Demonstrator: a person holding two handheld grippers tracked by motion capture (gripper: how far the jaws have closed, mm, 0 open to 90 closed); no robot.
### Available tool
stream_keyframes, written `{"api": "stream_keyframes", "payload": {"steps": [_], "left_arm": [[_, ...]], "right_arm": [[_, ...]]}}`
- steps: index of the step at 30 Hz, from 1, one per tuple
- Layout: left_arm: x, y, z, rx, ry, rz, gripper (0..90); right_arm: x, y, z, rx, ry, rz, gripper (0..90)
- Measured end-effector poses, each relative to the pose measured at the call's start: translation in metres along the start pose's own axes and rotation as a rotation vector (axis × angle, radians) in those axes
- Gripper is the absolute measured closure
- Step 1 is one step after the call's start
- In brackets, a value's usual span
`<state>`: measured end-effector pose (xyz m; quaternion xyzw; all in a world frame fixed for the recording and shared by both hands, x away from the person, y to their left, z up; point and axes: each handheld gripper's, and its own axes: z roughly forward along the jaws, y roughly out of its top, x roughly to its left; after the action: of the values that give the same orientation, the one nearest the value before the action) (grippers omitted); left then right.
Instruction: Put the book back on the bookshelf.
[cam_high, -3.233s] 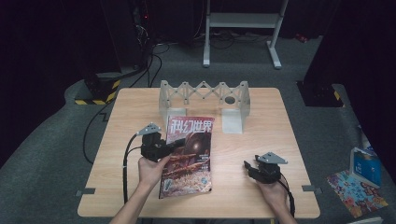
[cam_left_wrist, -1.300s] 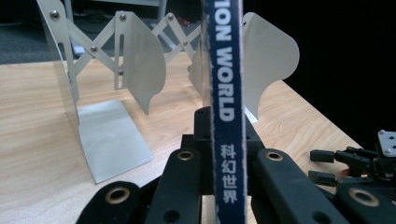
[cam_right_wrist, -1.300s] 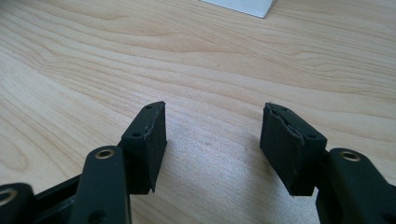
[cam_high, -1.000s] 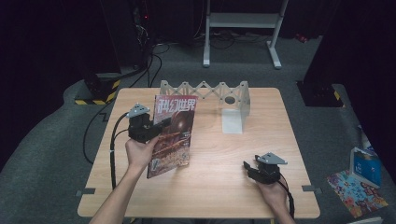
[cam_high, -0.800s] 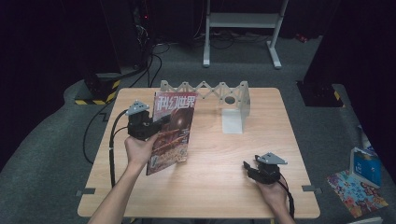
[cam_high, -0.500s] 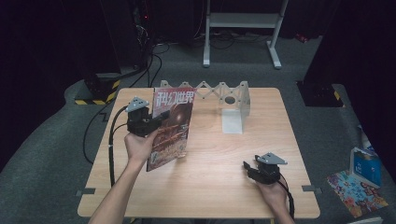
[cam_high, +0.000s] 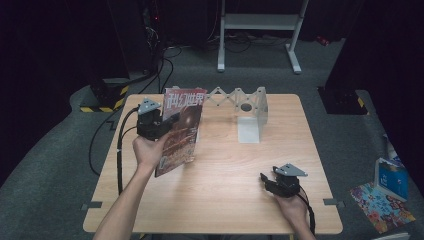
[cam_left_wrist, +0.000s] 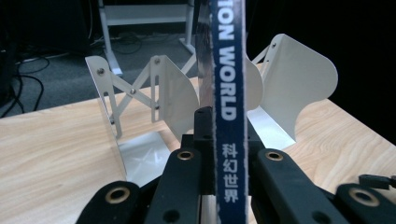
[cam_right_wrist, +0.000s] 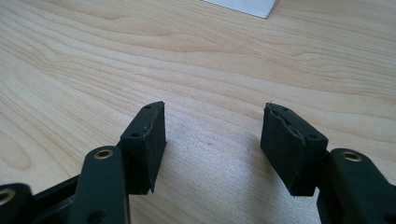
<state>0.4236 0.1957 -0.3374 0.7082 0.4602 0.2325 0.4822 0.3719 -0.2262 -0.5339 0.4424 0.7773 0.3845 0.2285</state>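
Upright, the magazine (cam_high: 180, 131) stands spine-first in the left gripper (cam_high: 159, 125)

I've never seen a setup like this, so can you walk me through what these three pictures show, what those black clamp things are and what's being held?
A person sits at a wooden table with a hand-held two-jaw clamp, called a gripper, in each hand. The high view looks down from above the table. The other two pictures come from small cameras riding on each gripper, looking along its black jaws.

The left gripper is shut on a magazine, holding it upright by the spine; in the left gripper view you see that blue spine edge-on between the jaws. Behind it stands a white folding rack with fan-shaped dividers.

The right gripper rests low near the table's front right, open and holding nothing, with bare wood between its jaws.
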Motion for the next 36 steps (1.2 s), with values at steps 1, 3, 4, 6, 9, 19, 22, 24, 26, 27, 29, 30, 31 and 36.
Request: {"api": "stream_keyframes", "payload": {"steps": [1,3,4,6,9,19,22,24,26,27,29,30,31,36], "left_arm": [[0.001,0.002,0.001,-0.001,-0.001,-0.003,83.9],[0.002,0.006,0.005,0.004,0.002,-0.002,83.9],[0.002,0.008,0.006,0.005,0.005,-0.002,83.9],[0.002,0.013,0.010,0.009,0.020,0.012,83.9],[0.003,0.021,0.012,0.007,0.052,0.030,83.9],[0.013,0.032,0.020,0.006,0.089,0.015,83.8],[0.017,0.031,0.027,0.023,0.093,-0.008,83.8],[0.018,0.031,0.031,0.027,0.105,-0.008,83.8],[0.019,0.031,0.034,0.027,0.113,-0.014,83.8],[0.020,0.031,0.035,0.027,0.113,-0.020,83.8],[0.021,0.031,0.039,0.023,0.118,-0.041,83.8],[0.021,0.031,0.039,0.023,0.118,-0.041,83.9],[0.021,0.032,0.042,0.016,0.119,-0.043,83.9],[0.017,0.034,0.047,0.014,0.135,-0.029,83.8]], "right_arm": [[0.000,0.000,0.000,-0.001,0.000,-0.003,40.3],[0.000,0.000,0.000,-0.001,0.000,-0.003,40.3],[0.000,0.000,0.000,-0.001,0.000,-0.003,40.3],[0.000,0.000,0.000,-0.001,0.000,-0.003,40.3],[0.000,0.000,0.000,-0.001,0.000,-0.004,40.3],[0.000,0.000,0.000,-0.002,-0.001,-0.006,40.2],[0.000,0.000,0.000,-0.001,0.000,-0.004,40.2],[0.000,0.000,0.000,-0.001,0.000,-0.005,40.2],[0.000,0.000,0.000,-0.001,0.000,-0.004,40.2],[0.000,0.000,0.000,-0.001,0.000,-0.004,40.1],[0.000,0.000,0.000,-0.002,-0.001,-0.005,40.1],[0.000,0.000,0.000,-0.002,-0.001,-0.005,40.1],[0.000,0.000,0.000,-0.002,-0.001,-0.006,40.1],[0.000,0.000,0.000,-0.002,-0.001,-0.007,40.1]]}}
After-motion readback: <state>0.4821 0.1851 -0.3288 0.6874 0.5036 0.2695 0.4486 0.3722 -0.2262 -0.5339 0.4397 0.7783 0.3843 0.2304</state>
